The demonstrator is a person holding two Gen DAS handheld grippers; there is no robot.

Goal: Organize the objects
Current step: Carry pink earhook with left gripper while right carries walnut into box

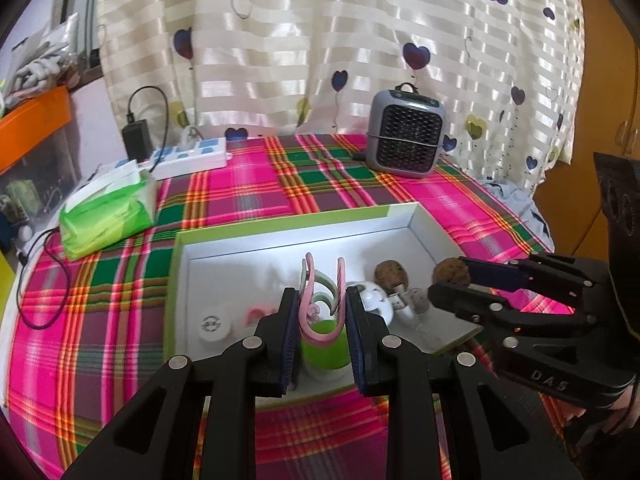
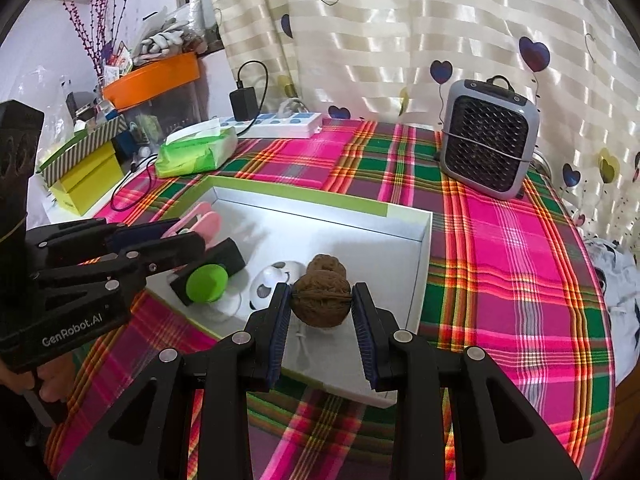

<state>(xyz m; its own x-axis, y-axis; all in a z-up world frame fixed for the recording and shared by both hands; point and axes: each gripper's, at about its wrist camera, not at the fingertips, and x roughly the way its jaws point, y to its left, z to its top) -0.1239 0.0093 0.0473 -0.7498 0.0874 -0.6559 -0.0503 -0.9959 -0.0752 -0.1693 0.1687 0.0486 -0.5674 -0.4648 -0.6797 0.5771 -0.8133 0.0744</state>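
Observation:
A white box with a green rim (image 1: 280,227) (image 2: 424,240) lies on the plaid table. My left gripper (image 1: 322,312) (image 2: 182,236) is shut on a pink clip (image 1: 320,300) (image 2: 204,220) and holds it over the box. Under it sits a green ball (image 1: 324,350) (image 2: 207,283). My right gripper (image 2: 322,300) (image 1: 456,280) is shut on a brown walnut (image 2: 322,300) (image 1: 451,272) above the box's right side. A second walnut (image 1: 392,274) (image 2: 328,264), a white panda-face toy (image 1: 374,300) (image 2: 276,278) and a white round case (image 1: 214,326) lie in the box.
A grey mini heater (image 1: 406,134) (image 2: 490,146) stands at the back right. A green tissue pack (image 1: 108,216) (image 2: 196,152) and a white power strip (image 1: 188,156) (image 2: 286,124) with a black charger lie at the back left. Orange and yellow boxes (image 2: 86,182) stand beyond the table's left edge.

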